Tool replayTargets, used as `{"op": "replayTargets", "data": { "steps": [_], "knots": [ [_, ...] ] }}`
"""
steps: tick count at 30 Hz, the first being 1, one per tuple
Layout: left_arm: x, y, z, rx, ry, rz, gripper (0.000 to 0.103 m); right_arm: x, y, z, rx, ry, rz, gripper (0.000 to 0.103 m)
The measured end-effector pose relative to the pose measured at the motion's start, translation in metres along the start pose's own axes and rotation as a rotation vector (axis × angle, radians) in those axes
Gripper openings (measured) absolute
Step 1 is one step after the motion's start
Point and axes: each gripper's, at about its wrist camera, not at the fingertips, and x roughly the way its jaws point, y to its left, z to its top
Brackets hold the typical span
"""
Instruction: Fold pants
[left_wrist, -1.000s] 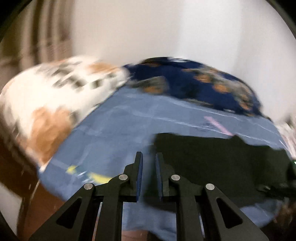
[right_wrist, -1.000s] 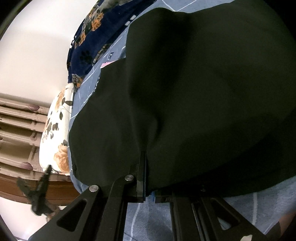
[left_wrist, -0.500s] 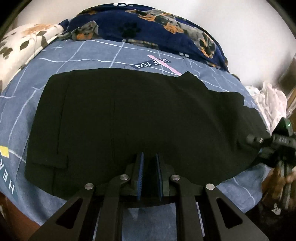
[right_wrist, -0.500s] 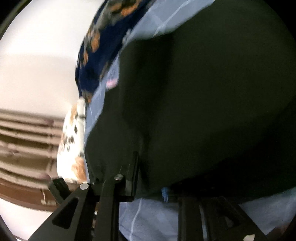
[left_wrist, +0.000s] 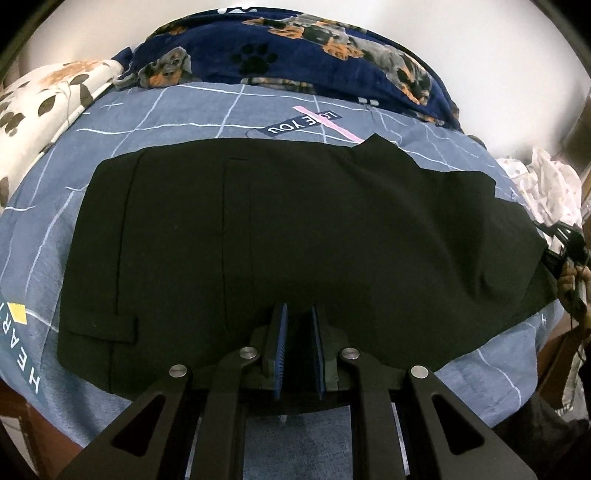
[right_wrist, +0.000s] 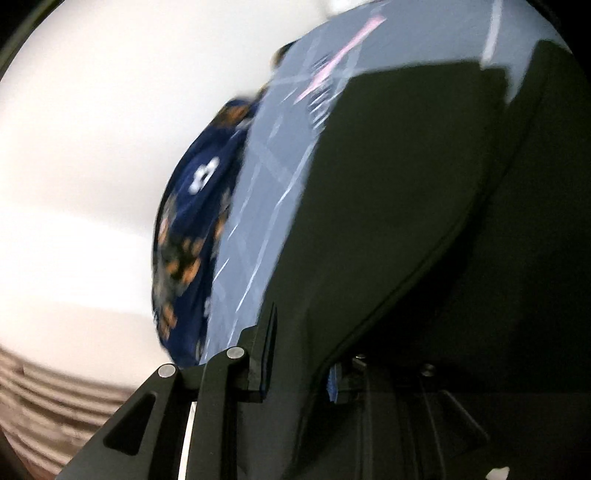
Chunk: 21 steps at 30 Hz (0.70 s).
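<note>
Where my left gripper (left_wrist: 298, 325) reaches over the near edge of the bed, its two blue-padded fingers (left_wrist: 279, 347) stand a narrow gap apart with the near hem of the black pants (left_wrist: 295, 236) lying in and under that gap; I cannot tell whether the pads actually pinch the cloth. Beyond the tips the pants lie spread flat across the blue grid-patterned bedsheet (left_wrist: 177, 114), running lengthwise from my left to my right, with a stitched seam and a patch-like corner showing at the left end. At the far right end the cloth lifts off the sheet toward my right gripper (left_wrist: 565, 243), seen small there at the bed's edge. Through the right wrist camera, that gripper (right_wrist: 301, 349) has its fingers (right_wrist: 267, 350) closed onto a fold of the pants (right_wrist: 424, 221), the dark fabric rising between them and filling most of the view, which is blurred. Farther back, a navy dog-print blanket (left_wrist: 295, 48) is heaped along the far side of the bed against a pale wall (left_wrist: 498, 55), a white floral pillow (left_wrist: 44, 99) sits at the far left, and a pile of white cloth (left_wrist: 543, 184) lies off to the right.
</note>
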Motion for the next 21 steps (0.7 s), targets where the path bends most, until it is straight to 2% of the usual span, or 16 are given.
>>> {"op": "replayTargets", "data": {
  "steps": [1, 2, 7, 11, 16, 21],
  "knots": [
    [0.000, -0.001, 0.000, 0.003, 0.001, 0.005, 0.014, -0.002, -0.006, 0.009, 0.010, -0.002, 0.007, 0.009],
    [0.000, -0.002, 0.000, 0.006, 0.002, 0.011, 0.015, -0.004, -0.010, 0.016, 0.007, -0.014, -0.007, 0.006],
    [0.001, -0.004, 0.002, 0.003, 0.012, 0.015, 0.015, -0.023, -0.009, 0.021, -0.049, -0.079, -0.029, 0.004],
    [0.000, -0.001, 0.003, -0.018, 0.026, -0.016, 0.015, -0.054, -0.010, 0.019, -0.085, -0.109, -0.027, 0.004],
    [-0.001, -0.004, 0.000, 0.004, 0.023, -0.016, 0.015, -0.095, -0.044, 0.007, -0.051, -0.114, -0.031, 0.003],
    [0.000, -0.003, 0.001, 0.017, 0.023, -0.017, 0.015, -0.106, -0.080, -0.006, 0.025, -0.121, -0.018, 0.003]
  ]
}}
